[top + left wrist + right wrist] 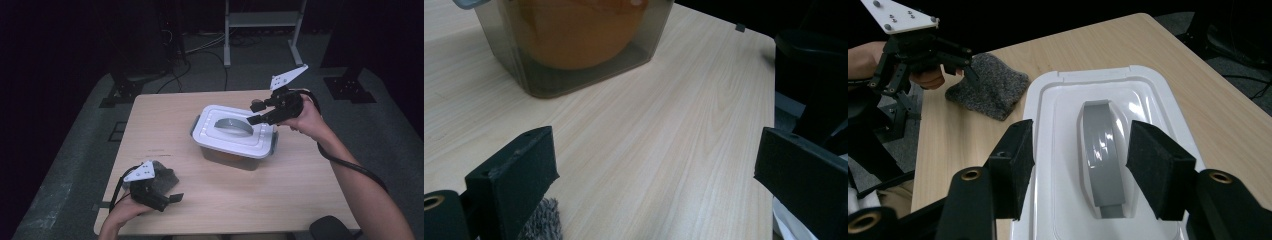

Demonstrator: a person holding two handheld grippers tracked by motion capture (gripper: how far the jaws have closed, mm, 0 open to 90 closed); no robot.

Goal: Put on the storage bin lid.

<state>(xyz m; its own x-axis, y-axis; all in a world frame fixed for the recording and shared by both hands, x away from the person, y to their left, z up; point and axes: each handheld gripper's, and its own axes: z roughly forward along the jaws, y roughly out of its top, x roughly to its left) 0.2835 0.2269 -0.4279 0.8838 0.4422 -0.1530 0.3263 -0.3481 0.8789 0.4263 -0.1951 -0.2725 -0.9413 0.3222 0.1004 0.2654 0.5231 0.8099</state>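
Below the right tool [1079, 167], lid handle [1102, 155]

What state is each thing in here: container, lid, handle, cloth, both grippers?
Container: upright, closed, something orange inside.
Lid: on.
Handle: flat, ungripped.
Cloth: crumpled on table.
Left gripper: open, empty.
Right gripper: open, straddling handle.

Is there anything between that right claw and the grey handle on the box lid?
Nothing visible. The right claw hangs open over the white lid, its jaws either side of the grey handle. The grey cloth lies well aside.
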